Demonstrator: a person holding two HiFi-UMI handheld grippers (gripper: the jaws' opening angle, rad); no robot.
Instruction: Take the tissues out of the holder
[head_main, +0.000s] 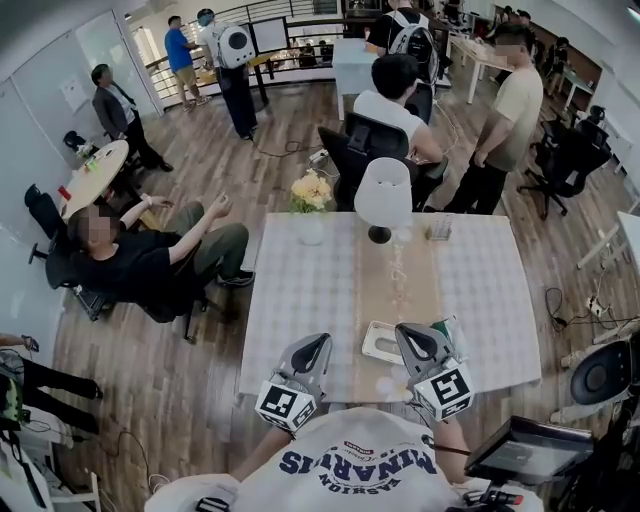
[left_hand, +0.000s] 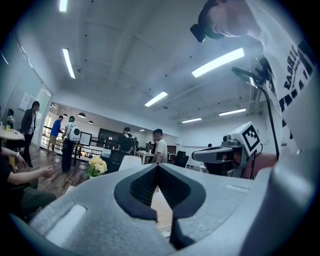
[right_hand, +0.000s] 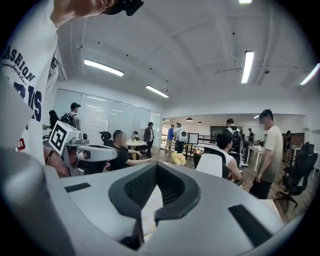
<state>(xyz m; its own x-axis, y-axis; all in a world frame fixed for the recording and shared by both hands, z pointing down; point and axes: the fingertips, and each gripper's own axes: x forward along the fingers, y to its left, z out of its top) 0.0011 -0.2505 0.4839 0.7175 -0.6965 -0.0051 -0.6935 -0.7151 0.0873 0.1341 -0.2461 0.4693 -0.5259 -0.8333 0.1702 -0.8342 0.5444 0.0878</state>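
Observation:
A white tissue holder (head_main: 381, 343) lies flat on the tan runner near the front edge of the white-clothed table (head_main: 300, 300). Its right side is hidden behind my right gripper (head_main: 418, 338). Both grippers are held up close to my chest above the table's front edge, pointing forward. The left gripper (head_main: 312, 348) is a little left of the holder and apart from it. In the left gripper view the jaws (left_hand: 158, 166) meet at their tips with nothing between them. The right gripper's jaws (right_hand: 157, 166) are likewise shut and empty. Neither gripper view shows the holder.
A white lamp (head_main: 384, 195), a vase of yellow flowers (head_main: 311, 195) and a small glass (head_main: 439, 229) stand at the table's far end. A person sits left of the table (head_main: 150, 258), another on a chair behind it (head_main: 392, 110), and one stands at the right (head_main: 505, 125). A monitor (head_main: 525, 450) is at my lower right.

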